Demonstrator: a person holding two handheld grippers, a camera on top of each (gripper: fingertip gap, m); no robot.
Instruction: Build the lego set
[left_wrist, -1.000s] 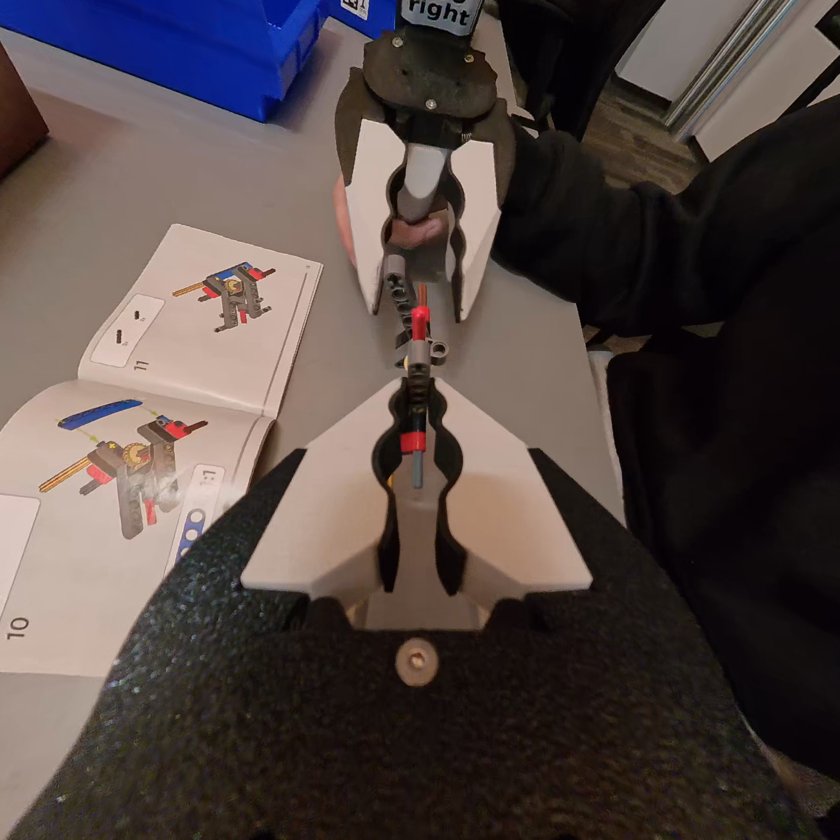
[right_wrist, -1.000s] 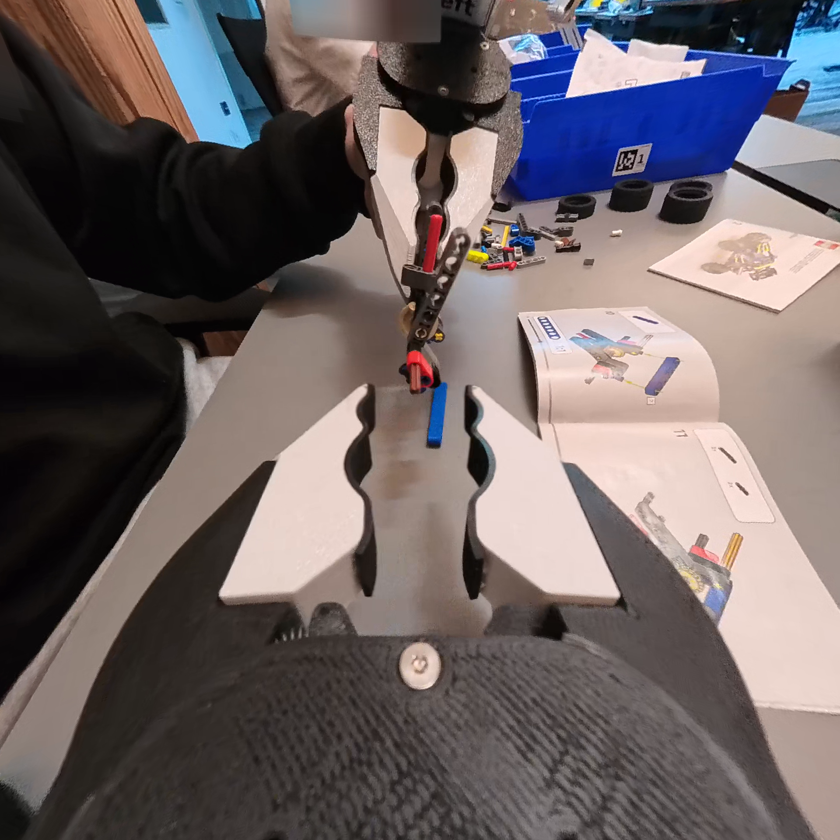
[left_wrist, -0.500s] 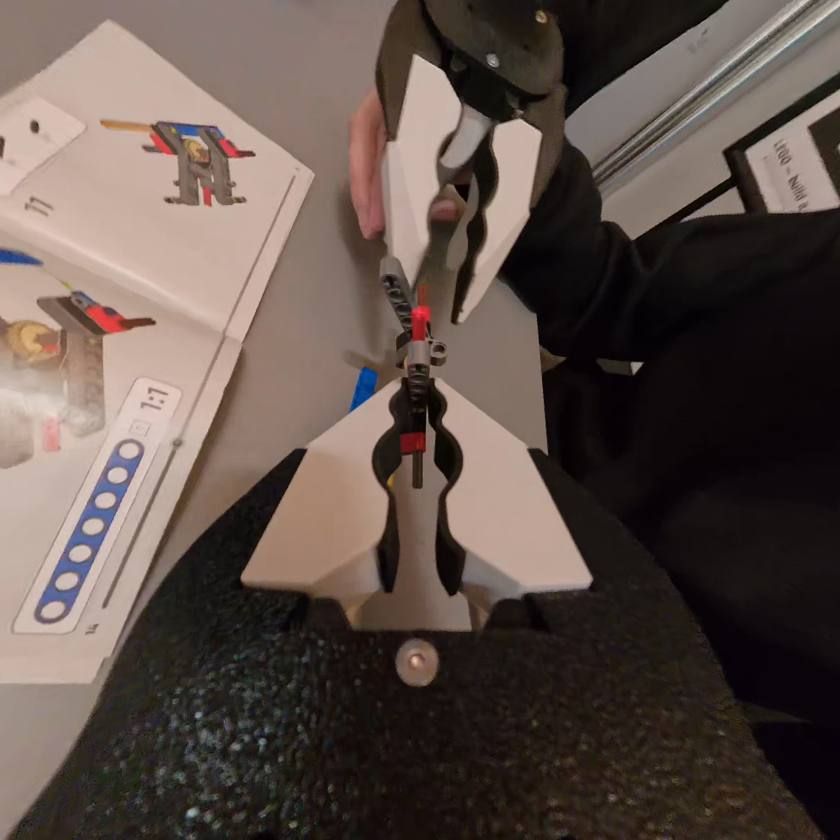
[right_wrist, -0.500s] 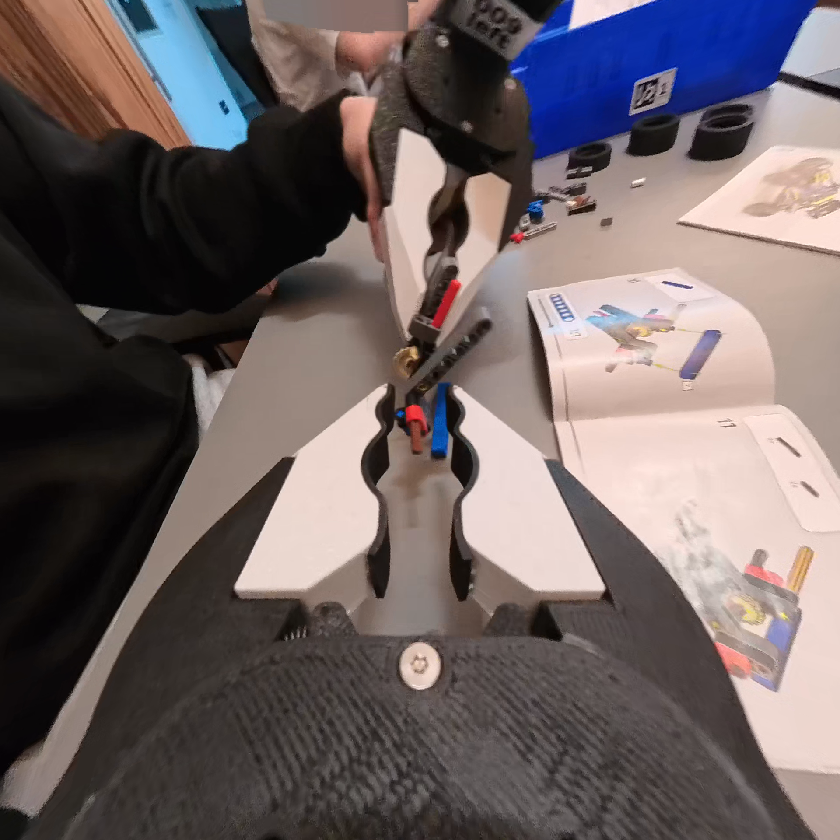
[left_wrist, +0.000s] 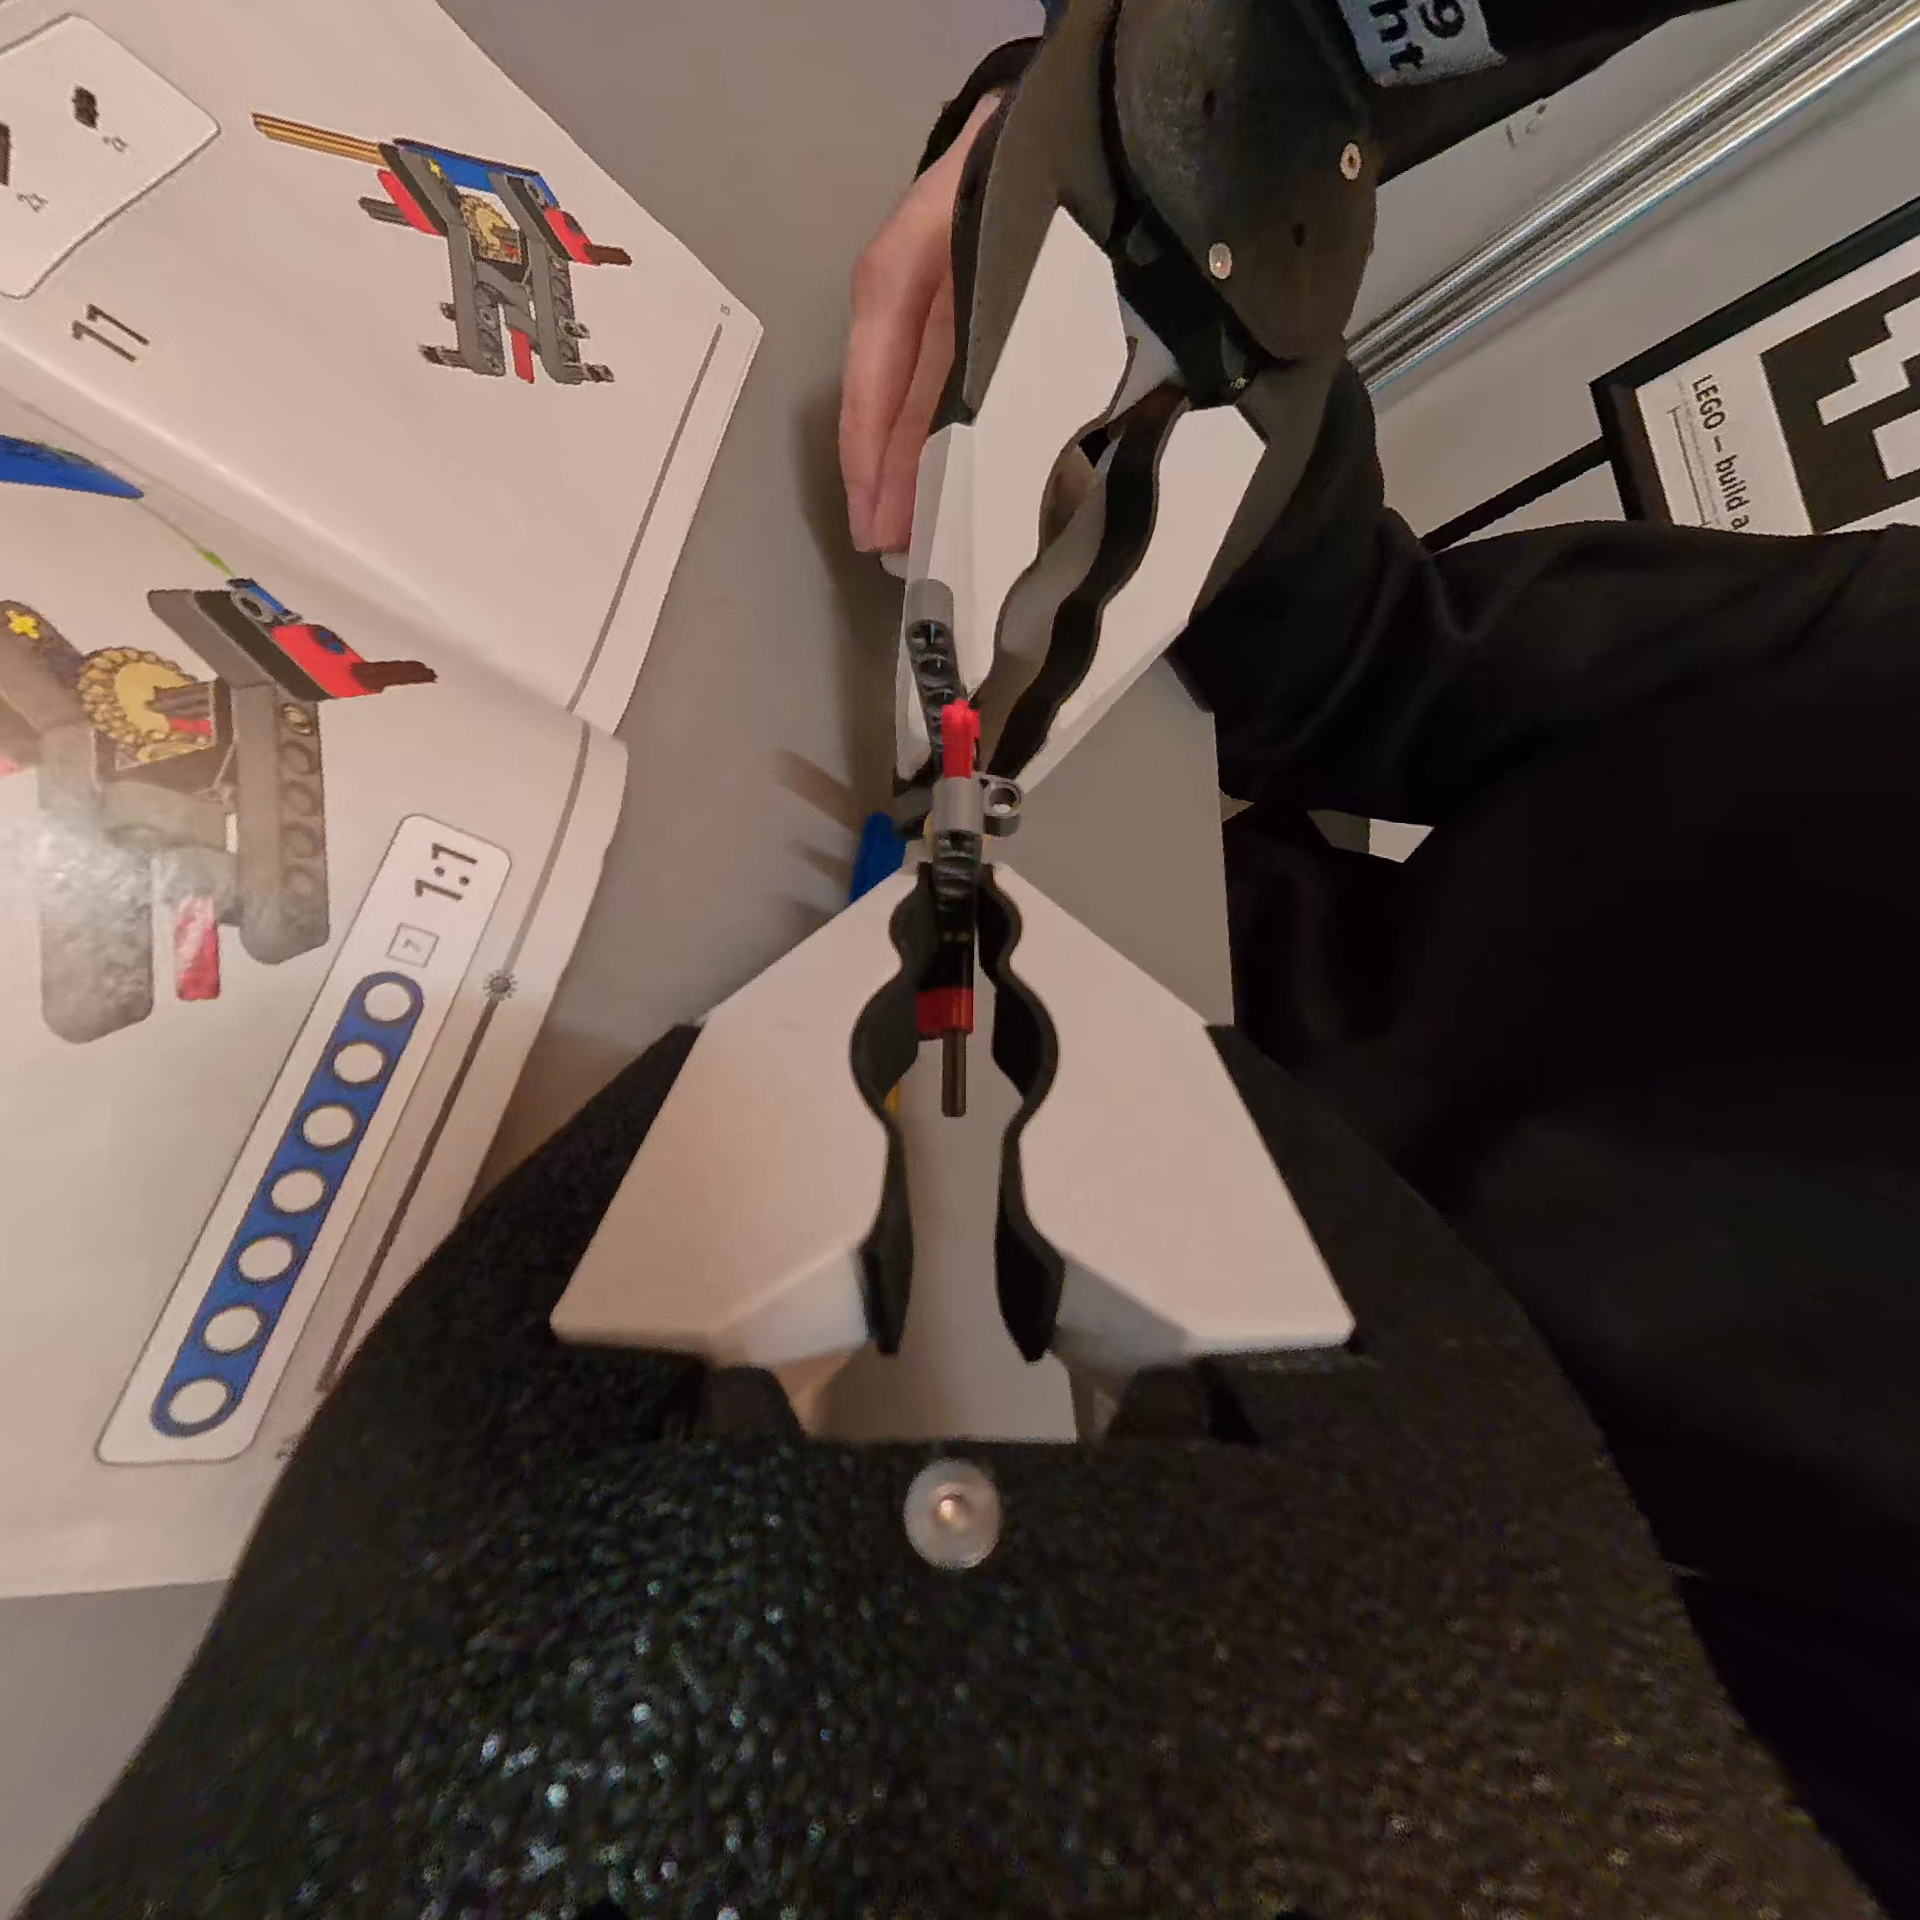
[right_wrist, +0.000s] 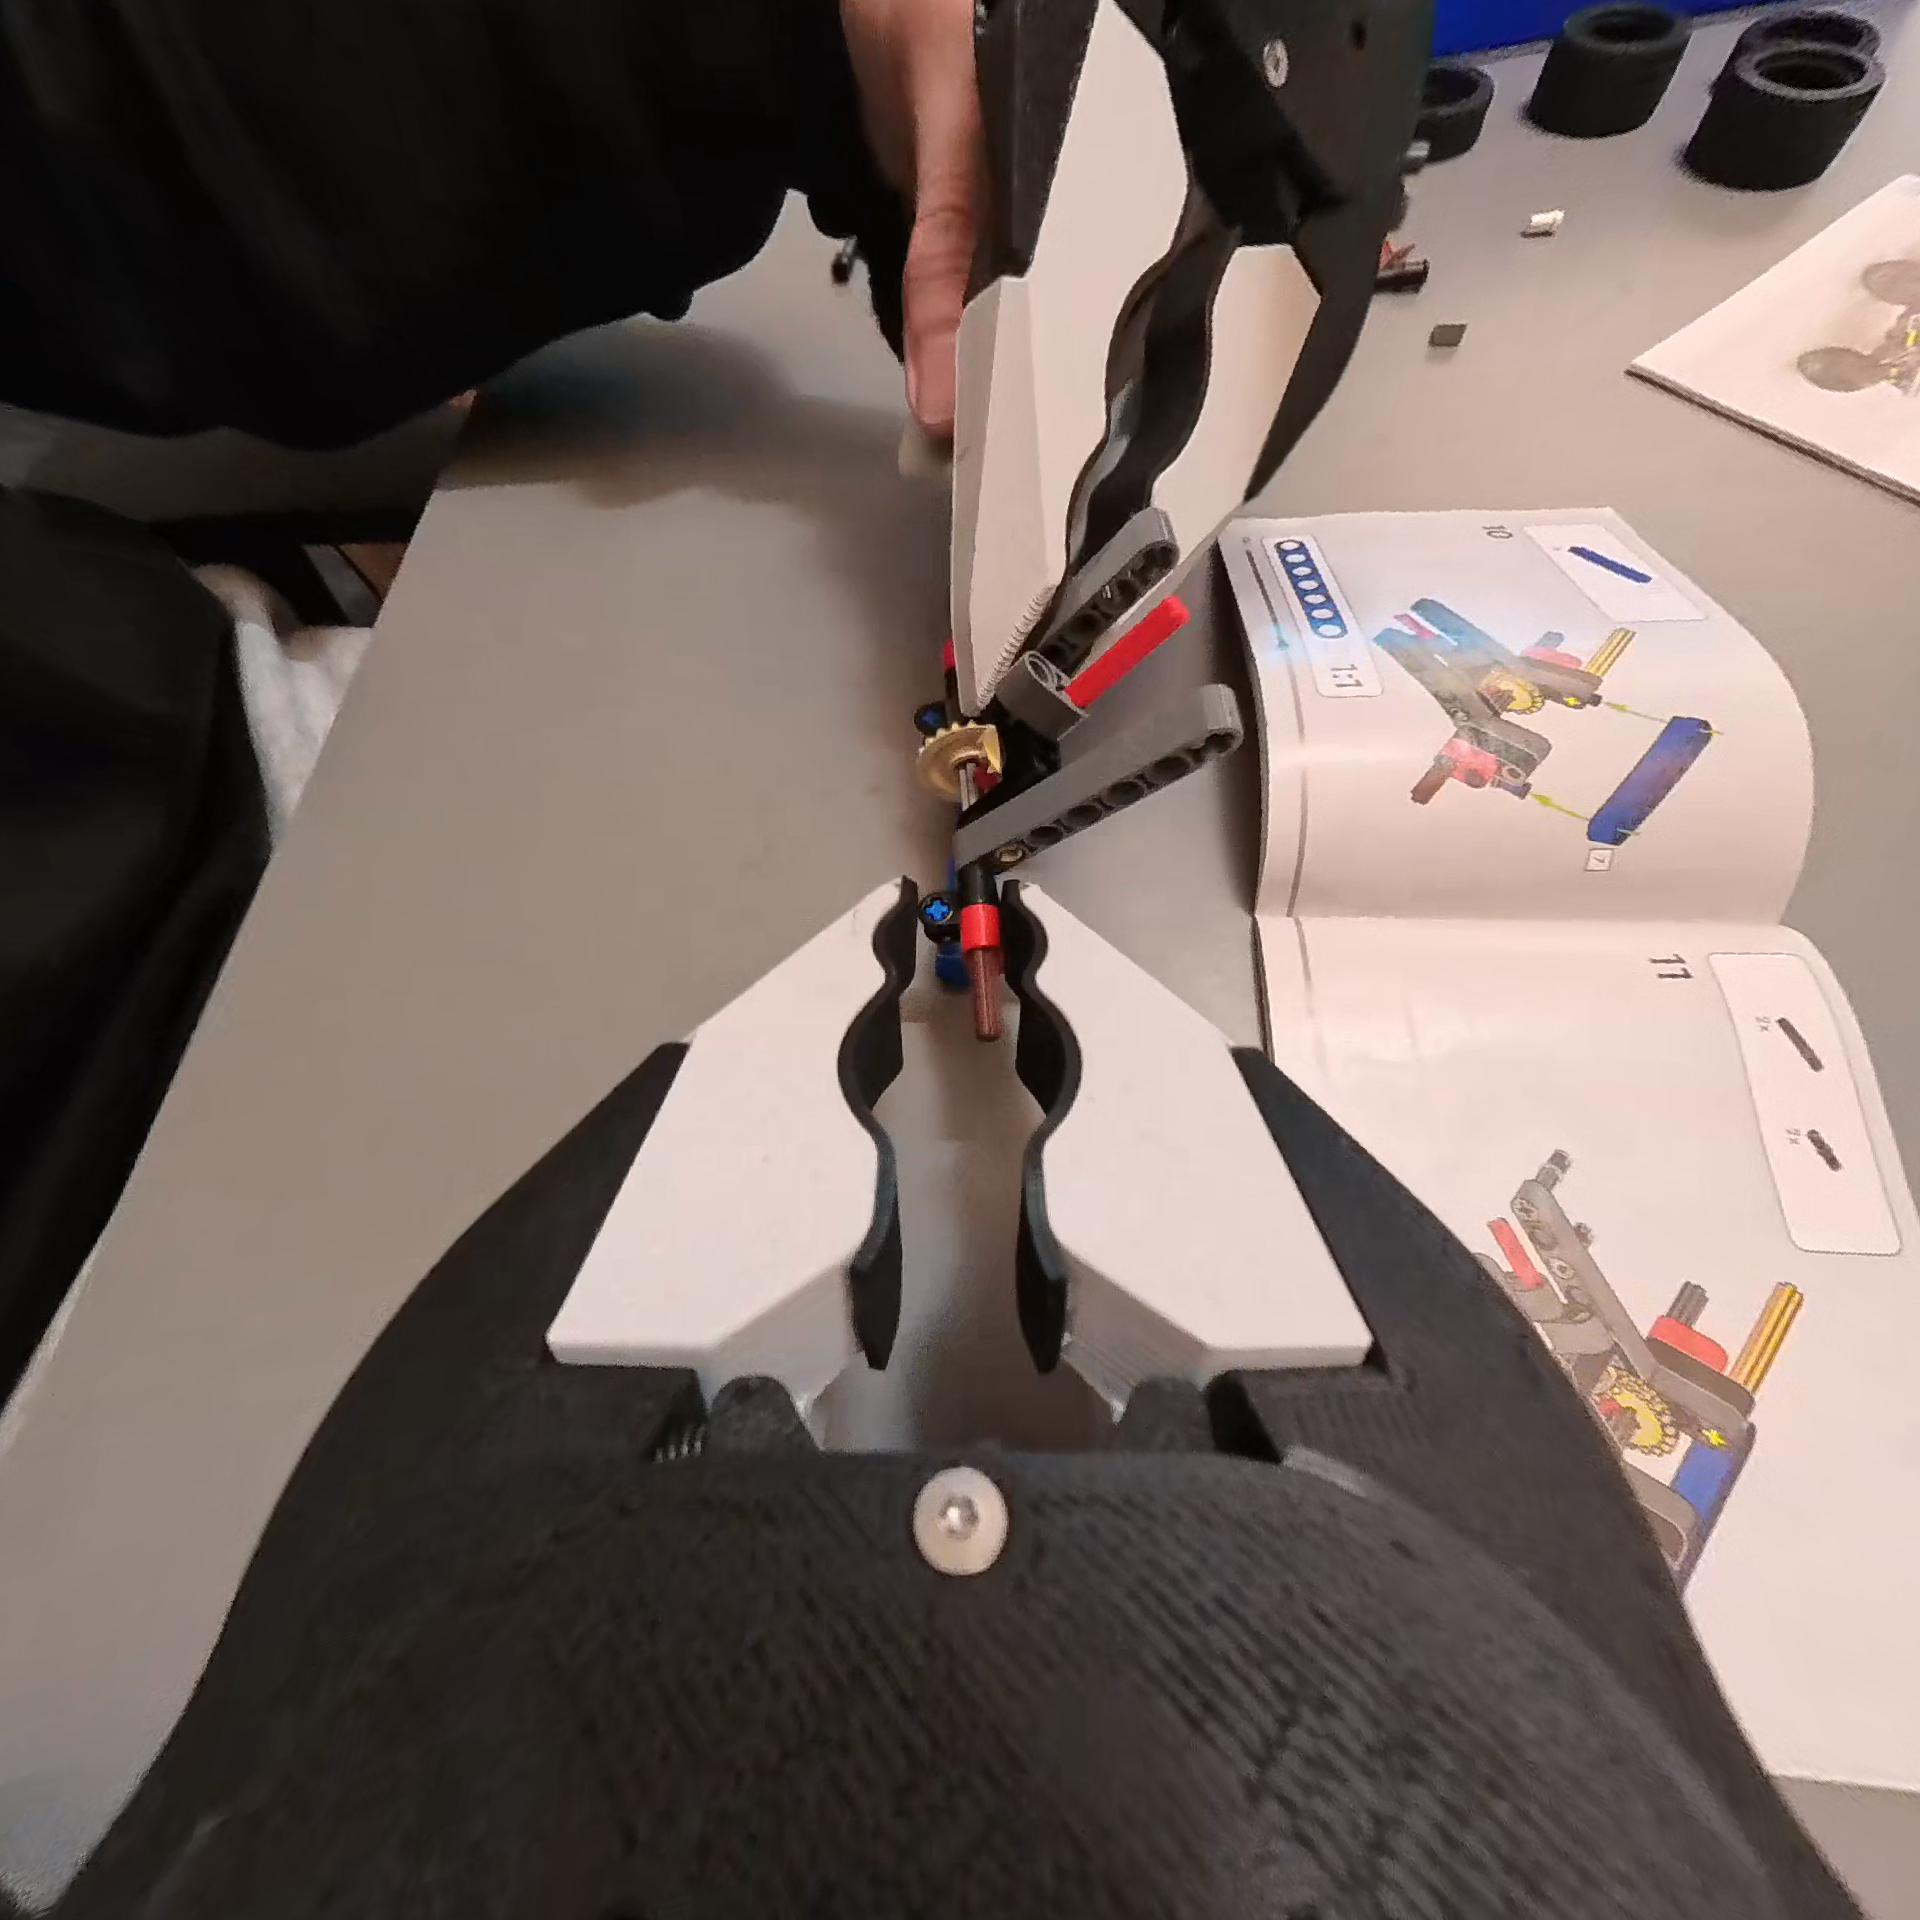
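A small lego assembly (right_wrist: 1101, 779) of grey hole beams, red axle pieces and a gold gear (right_wrist: 956, 753) hangs just above the grey table. My left gripper (left_wrist: 951, 883) is shut on it, and the assembly (left_wrist: 971, 821) sticks out past its tips. From the right wrist view the left gripper (right_wrist: 1081, 623) comes down from above. My right gripper (right_wrist: 961, 899) has closed to a narrow gap on the assembly's lower end, with the red bush and brown axle between its pads. It shows opposite in the left wrist view (left_wrist: 971, 764). A blue beam (right_wrist: 948, 966) lies on the table under the tips.
An open instruction booklet (right_wrist: 1507, 987) lies right of the grippers, and shows left in the left wrist view (left_wrist: 416, 468). Black tyres (right_wrist: 1787, 94), a second booklet (right_wrist: 1808, 343) and small loose parts (right_wrist: 1444, 335) lie farther back. A person's black sleeve (right_wrist: 416, 156) and the table's edge are at left. My left and right fingertips are right by each other.
My right gripper has moved in and narrowed from wide open onto the assembly's red axle end. My left gripper has tilted and lowered the assembly toward the table over the blue beam.
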